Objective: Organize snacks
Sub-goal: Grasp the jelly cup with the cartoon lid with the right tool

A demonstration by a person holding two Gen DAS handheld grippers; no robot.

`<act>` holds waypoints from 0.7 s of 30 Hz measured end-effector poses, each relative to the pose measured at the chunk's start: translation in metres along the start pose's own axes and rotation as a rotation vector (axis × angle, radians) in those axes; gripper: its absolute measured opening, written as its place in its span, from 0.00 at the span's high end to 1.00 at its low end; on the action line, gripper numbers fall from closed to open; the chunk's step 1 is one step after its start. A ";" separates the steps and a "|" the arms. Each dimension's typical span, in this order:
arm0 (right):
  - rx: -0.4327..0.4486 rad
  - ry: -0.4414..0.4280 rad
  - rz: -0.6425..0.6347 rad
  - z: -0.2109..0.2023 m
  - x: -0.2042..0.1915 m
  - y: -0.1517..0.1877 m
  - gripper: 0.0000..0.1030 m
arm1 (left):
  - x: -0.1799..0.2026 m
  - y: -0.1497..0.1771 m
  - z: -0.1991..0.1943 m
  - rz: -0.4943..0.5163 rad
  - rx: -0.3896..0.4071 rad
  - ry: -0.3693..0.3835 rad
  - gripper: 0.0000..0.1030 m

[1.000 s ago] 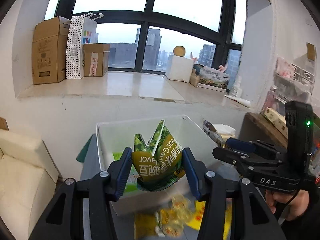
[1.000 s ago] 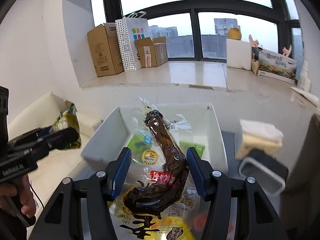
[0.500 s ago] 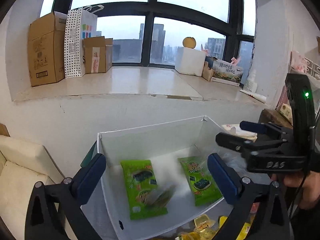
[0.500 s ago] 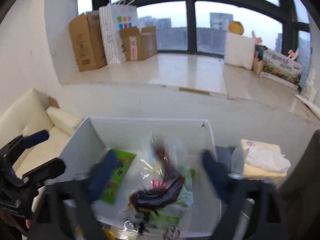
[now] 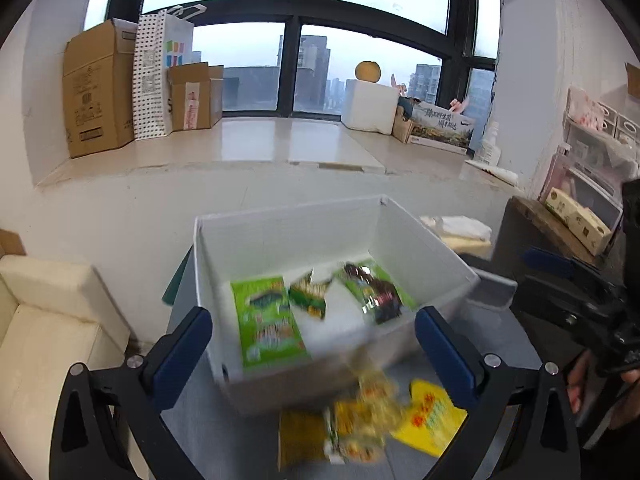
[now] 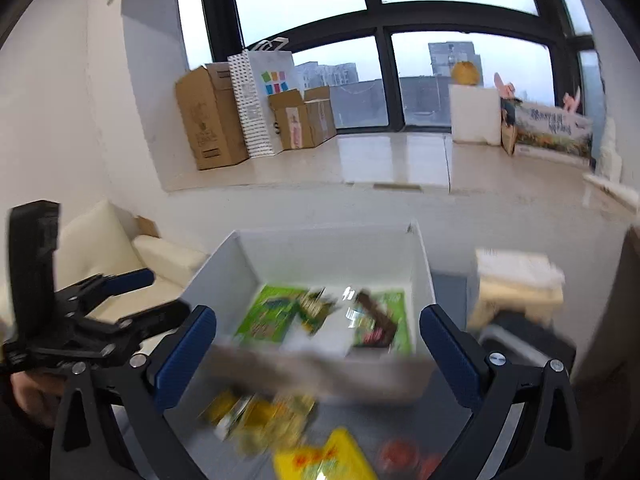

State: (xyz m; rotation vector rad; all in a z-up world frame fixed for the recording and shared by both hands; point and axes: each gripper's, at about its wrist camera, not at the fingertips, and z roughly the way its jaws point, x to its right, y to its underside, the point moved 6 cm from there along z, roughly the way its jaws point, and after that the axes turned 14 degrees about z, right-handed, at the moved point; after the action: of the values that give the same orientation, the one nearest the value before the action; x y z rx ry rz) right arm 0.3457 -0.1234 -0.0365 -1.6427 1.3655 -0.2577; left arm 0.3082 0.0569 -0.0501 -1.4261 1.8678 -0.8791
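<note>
Left wrist view: left gripper [image 5: 314, 342] wide, empty; right gripper [image 6: 318, 338] opening, empty. Bin [image 5: 280, 228] part-filled. Next: approach yellow packets [image 5: 430, 414] low, square.

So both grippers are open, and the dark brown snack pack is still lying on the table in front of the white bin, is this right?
Not quite. The dark brown snack pack lies inside the white bin, on its right side, as the left wrist view shows. The rest holds: the left gripper is open and holds nothing; the right gripper is opening and holds nothing too.
</note>
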 end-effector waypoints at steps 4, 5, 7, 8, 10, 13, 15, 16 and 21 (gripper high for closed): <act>0.001 0.011 0.021 -0.043 0.010 0.044 0.00 | 0.028 0.029 -0.039 0.006 0.010 0.009 0.00; 0.003 0.010 0.031 -0.049 0.013 0.051 0.00 | 0.033 0.035 -0.046 0.000 0.012 0.012 0.00; -0.017 0.018 0.048 -0.062 0.022 0.072 0.00 | 0.045 0.053 -0.063 -0.007 0.013 0.015 0.00; -0.021 0.024 0.069 -0.071 0.029 0.085 0.00 | 0.048 0.059 -0.067 -0.012 0.010 0.013 0.00; -0.022 0.029 0.092 -0.081 0.041 0.100 0.00 | 0.058 0.077 -0.077 -0.049 -0.012 0.045 0.00; -0.015 0.102 0.098 -0.093 0.063 0.125 0.00 | 0.070 0.094 -0.093 -0.076 0.000 0.073 0.00; -0.033 0.134 0.099 -0.097 0.076 0.141 0.00 | 0.077 0.104 -0.099 -0.075 -0.002 0.076 0.00; -0.039 0.133 0.106 -0.098 0.082 0.147 0.00 | 0.080 0.107 -0.101 -0.077 -0.003 0.079 0.00; -0.051 0.229 0.099 -0.089 0.110 0.160 0.00 | 0.089 0.117 -0.105 -0.064 -0.019 0.074 0.00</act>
State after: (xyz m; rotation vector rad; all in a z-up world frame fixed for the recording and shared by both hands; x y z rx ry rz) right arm 0.2210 -0.2507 -0.1533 -1.6192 1.6329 -0.3638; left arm 0.1392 0.0071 -0.0902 -1.4911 1.8982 -0.9595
